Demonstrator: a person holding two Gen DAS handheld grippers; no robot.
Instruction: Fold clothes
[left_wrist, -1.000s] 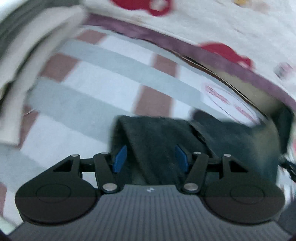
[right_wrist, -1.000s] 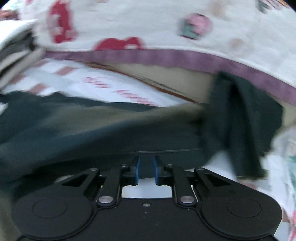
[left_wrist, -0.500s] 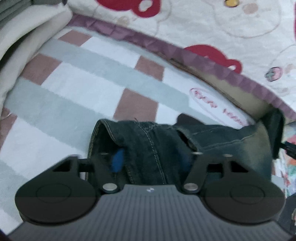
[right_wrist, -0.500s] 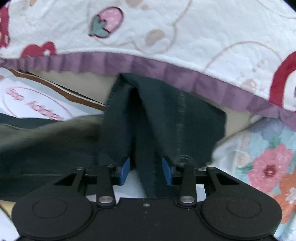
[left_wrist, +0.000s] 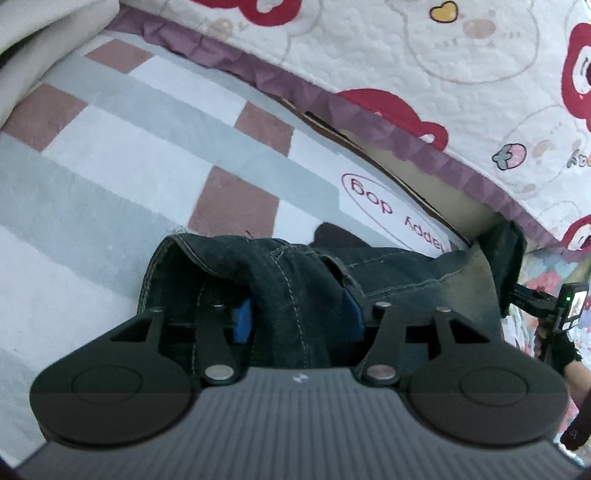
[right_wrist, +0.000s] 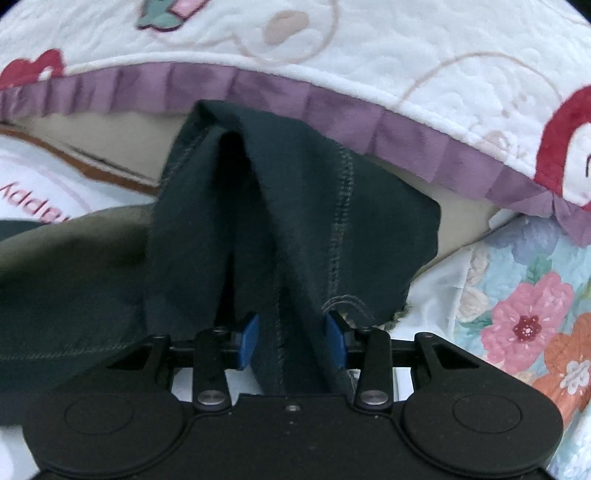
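Observation:
A pair of dark blue jeans (left_wrist: 388, 269) lies stretched across the bed between my two grippers. In the left wrist view its stitched end drapes between the blue pads of my left gripper (left_wrist: 295, 315), whose jaws stand open around the bunched denim. In the right wrist view the other end of the jeans (right_wrist: 295, 221), with seams showing, rises in a fold between the blue pads of my right gripper (right_wrist: 291, 338), also open with gaps beside the cloth. The right gripper shows small at the far right of the left wrist view (left_wrist: 532, 295).
The bed has a checked sheet (left_wrist: 110, 147) of grey, white and brown. A white quilt with red cartoon prints and a purple ruffle (left_wrist: 369, 122) lies behind; it also shows in the right wrist view (right_wrist: 332, 107). A floral blanket (right_wrist: 528, 317) is at right. Folded pale cloth (left_wrist: 33, 48) sits far left.
My right gripper was shut a second ago and has opened around the jeans end while swinging right. My left gripper has moved closer over the other end, staying open.

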